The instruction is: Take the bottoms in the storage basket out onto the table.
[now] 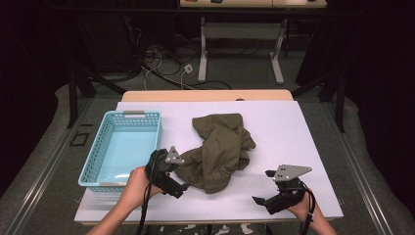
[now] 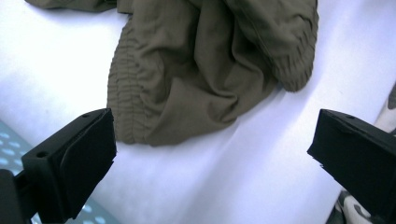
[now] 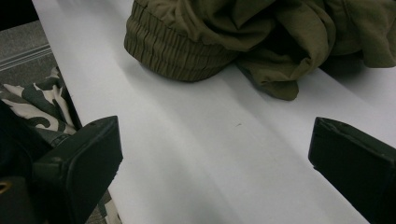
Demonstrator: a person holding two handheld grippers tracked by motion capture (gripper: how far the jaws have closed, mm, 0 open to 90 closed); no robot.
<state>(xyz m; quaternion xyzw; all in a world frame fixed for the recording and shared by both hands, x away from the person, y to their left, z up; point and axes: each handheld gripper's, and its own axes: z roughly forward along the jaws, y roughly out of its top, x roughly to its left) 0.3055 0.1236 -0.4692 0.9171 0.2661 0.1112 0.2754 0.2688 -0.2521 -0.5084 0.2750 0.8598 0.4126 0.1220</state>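
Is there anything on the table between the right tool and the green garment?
No. In the right gripper view, bare white table separates the open right tool from the green garment.

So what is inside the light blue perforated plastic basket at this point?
The light blue perforated plastic basket looks empty: its bare floor shows from the high view. The near wall hides a thin strip of floor just behind it. The crumpled olive-green garment lies beside it on the white table.

black tools (image 1: 266, 188), grey plates, trailing cables
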